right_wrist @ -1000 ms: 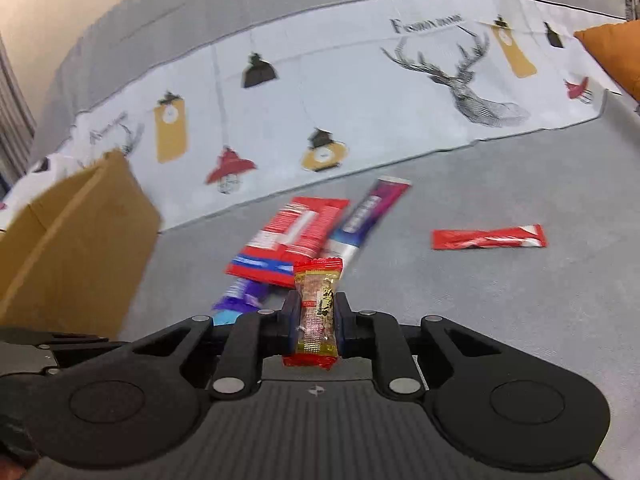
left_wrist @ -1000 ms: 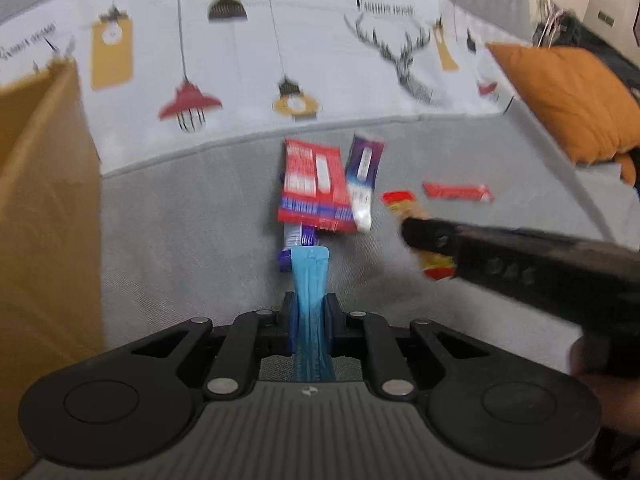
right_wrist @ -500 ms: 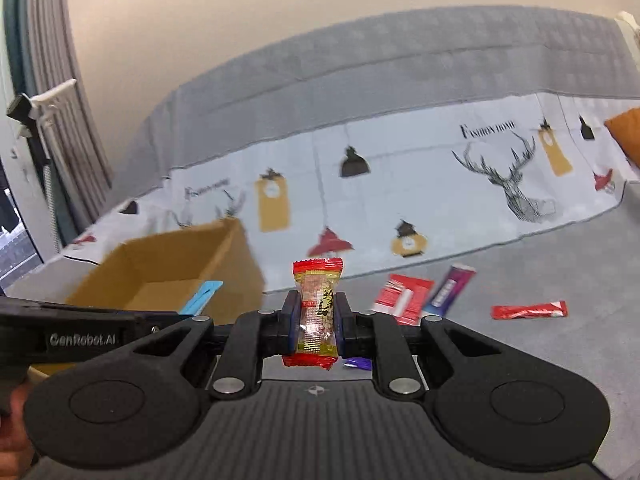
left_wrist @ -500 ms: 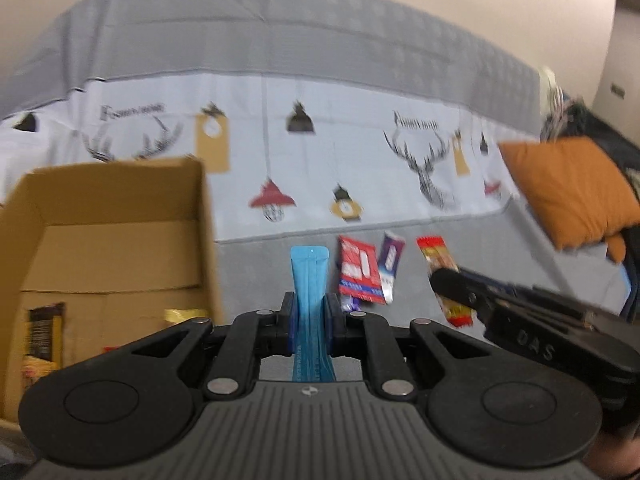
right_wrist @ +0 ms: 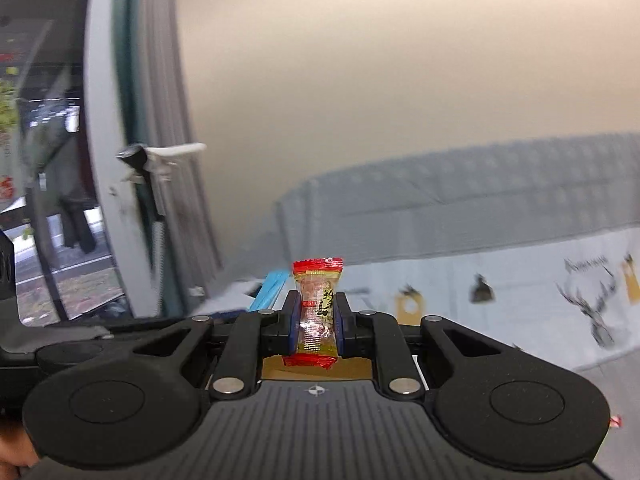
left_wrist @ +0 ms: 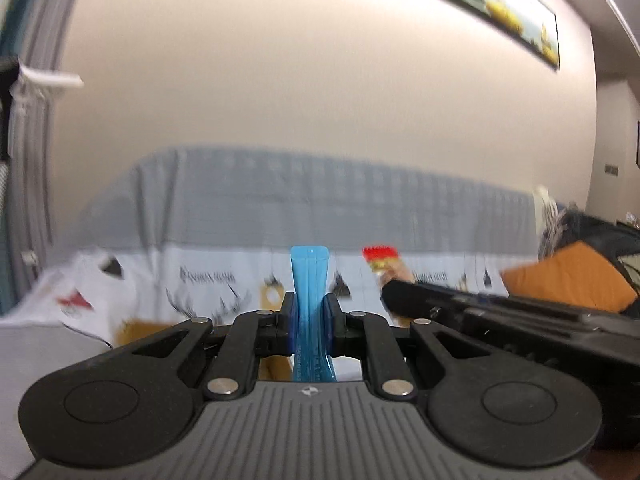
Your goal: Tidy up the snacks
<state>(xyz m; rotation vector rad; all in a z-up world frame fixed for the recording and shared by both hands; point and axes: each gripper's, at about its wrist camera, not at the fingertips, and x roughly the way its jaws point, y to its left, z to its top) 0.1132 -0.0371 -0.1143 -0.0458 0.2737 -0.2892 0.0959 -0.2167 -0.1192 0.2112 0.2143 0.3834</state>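
My left gripper (left_wrist: 309, 316) is shut on a long blue snack packet (left_wrist: 309, 280) that stands upright between the pads. My right gripper (right_wrist: 317, 318) is shut on a small candy in a clear wrapper with red ends (right_wrist: 318, 300). The right gripper and its candy (left_wrist: 382, 264) show at the right of the left wrist view. The blue packet's tip (right_wrist: 270, 290) shows left of the candy in the right wrist view. A sliver of the brown cardboard box (right_wrist: 316, 372) shows just below the right jaws, and a brown edge (left_wrist: 138, 330) below the left ones. The loose snacks are out of view.
Both cameras point up at the beige wall and the grey sofa back with its white printed cover (left_wrist: 208, 276). An orange cushion (left_wrist: 568, 280) lies at the right. A window and curtain (right_wrist: 132, 160) stand at the left.
Both grippers have lifted and tilted upward with their snacks. The box and the loose snacks on the seat have dropped out of view below the jaws.
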